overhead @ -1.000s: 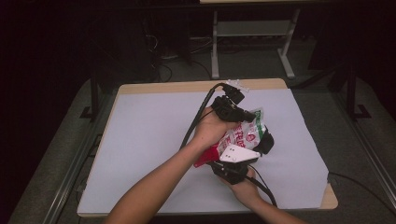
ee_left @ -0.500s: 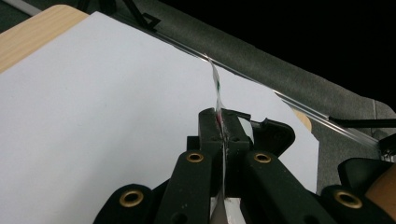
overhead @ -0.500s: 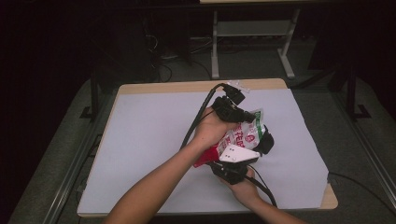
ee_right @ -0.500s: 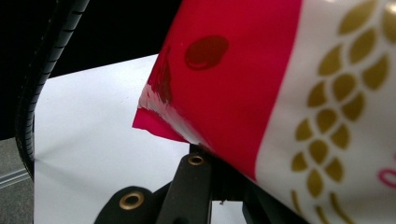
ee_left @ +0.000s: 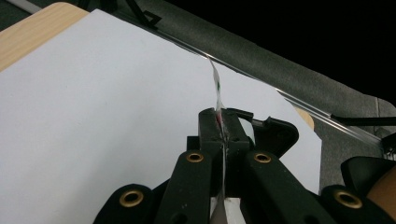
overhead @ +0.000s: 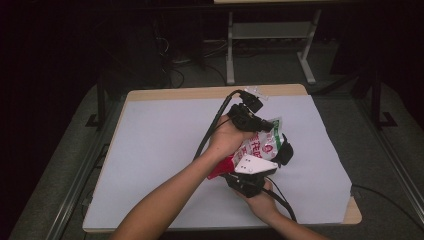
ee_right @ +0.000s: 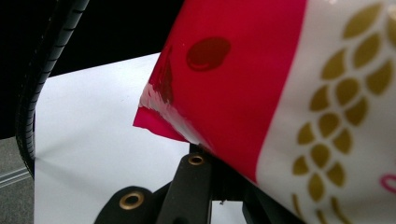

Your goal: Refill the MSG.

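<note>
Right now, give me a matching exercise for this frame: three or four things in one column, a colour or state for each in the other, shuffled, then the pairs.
Things:
1. snack bag
2. left gripper
3. table cover
4. table edge

States or colours:
A. pale wood
B. plain white sheet
C. red and white, held up between both grippers
D. jaws closed on a thin edge of the bag

Pairs: 1-C, 2-D, 3-B, 4-A
</note>
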`<state>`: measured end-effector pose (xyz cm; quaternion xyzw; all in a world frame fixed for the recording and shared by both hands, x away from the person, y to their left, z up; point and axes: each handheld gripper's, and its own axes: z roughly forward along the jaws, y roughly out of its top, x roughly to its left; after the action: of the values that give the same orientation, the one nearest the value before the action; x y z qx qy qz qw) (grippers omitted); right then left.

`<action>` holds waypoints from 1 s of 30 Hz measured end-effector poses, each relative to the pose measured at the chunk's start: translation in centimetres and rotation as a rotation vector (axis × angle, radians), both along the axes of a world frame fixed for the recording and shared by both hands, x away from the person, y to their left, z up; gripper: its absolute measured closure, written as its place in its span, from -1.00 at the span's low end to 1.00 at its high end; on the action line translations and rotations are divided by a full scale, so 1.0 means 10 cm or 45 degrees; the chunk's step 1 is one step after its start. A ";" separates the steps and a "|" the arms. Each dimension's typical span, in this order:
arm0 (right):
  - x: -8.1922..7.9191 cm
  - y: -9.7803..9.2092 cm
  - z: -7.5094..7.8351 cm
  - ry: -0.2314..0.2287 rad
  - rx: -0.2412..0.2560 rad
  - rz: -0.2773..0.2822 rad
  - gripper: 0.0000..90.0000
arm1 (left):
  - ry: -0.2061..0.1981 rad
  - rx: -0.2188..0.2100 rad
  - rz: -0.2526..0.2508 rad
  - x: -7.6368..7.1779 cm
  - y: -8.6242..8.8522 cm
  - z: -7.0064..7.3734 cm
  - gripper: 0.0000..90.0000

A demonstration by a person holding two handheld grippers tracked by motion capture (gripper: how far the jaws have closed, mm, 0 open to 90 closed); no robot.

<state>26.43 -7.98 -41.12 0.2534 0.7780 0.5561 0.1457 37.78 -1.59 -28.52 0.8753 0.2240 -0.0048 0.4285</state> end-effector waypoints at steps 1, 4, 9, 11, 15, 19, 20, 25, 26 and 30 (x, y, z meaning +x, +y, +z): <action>0.00 0.00 0.00 0.002 0.000 0.000 1.00 | -0.001 0.002 -0.001 0.00 0.00 0.00 1.00; 0.00 0.00 0.00 0.001 0.001 0.000 1.00 | 0.004 -0.001 0.004 0.00 -0.01 -0.01 1.00; 0.00 0.00 -0.01 0.002 0.001 0.002 1.00 | 0.002 0.008 0.003 0.00 -0.01 -0.01 1.00; 0.00 0.01 0.00 0.003 0.003 0.003 1.00 | 0.001 0.008 0.003 0.00 -0.01 -0.01 1.00; 0.00 0.00 0.00 0.001 0.001 0.002 1.00 | 0.000 0.007 0.002 0.00 -0.01 -0.01 1.00; 0.01 0.00 -0.01 0.001 0.001 0.003 1.00 | 0.002 0.004 0.004 0.00 -0.01 -0.01 1.00; 0.01 0.00 -0.01 -0.001 0.000 0.004 1.00 | 0.002 0.005 0.003 0.00 -0.01 -0.01 1.00; 0.01 0.00 0.00 -0.002 -0.001 0.004 1.00 | 0.001 0.005 0.004 0.00 -0.01 -0.01 1.00; 0.01 0.00 0.00 -0.001 0.000 0.004 1.00 | -0.001 0.005 0.004 0.00 -0.01 -0.01 1.00; 0.02 0.00 0.00 0.001 0.001 0.003 1.00 | -0.007 -0.004 0.011 0.01 0.00 0.00 1.00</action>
<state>26.59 -7.98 -41.10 0.2527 0.7781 0.5566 0.1448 37.91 -1.57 -28.48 0.8737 0.2265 -0.0008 0.4305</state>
